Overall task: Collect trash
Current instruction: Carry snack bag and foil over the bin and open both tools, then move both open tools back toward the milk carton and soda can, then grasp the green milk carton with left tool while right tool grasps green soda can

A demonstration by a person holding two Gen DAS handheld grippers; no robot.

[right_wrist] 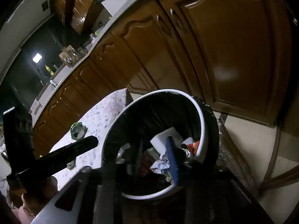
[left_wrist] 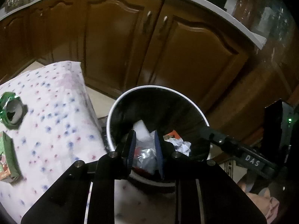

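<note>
A white-rimmed trash bin [left_wrist: 112, 115] with a black liner stands on the floor beside the table; it also shows in the right wrist view [right_wrist: 203, 123]. It holds a white block [left_wrist: 142, 128], crumpled foil and paper [left_wrist: 182, 145] and an orange scrap [left_wrist: 173, 133]. My left gripper [left_wrist: 144, 145] hangs over the bin mouth, jaws apart with nothing between them. My right gripper [right_wrist: 155, 156] also hangs over the bin, jaws apart and empty. A crushed green can [left_wrist: 11, 110] and a green carton [left_wrist: 7, 158] lie on the table.
The table has a white spotted cloth [left_wrist: 56, 112]. Brown cabinet doors [left_wrist: 130, 43] stand behind the bin under a white counter [left_wrist: 243, 33]. Tiled floor [right_wrist: 252, 141] lies right of the bin. The right gripper's body [left_wrist: 243, 153] reaches in from the right.
</note>
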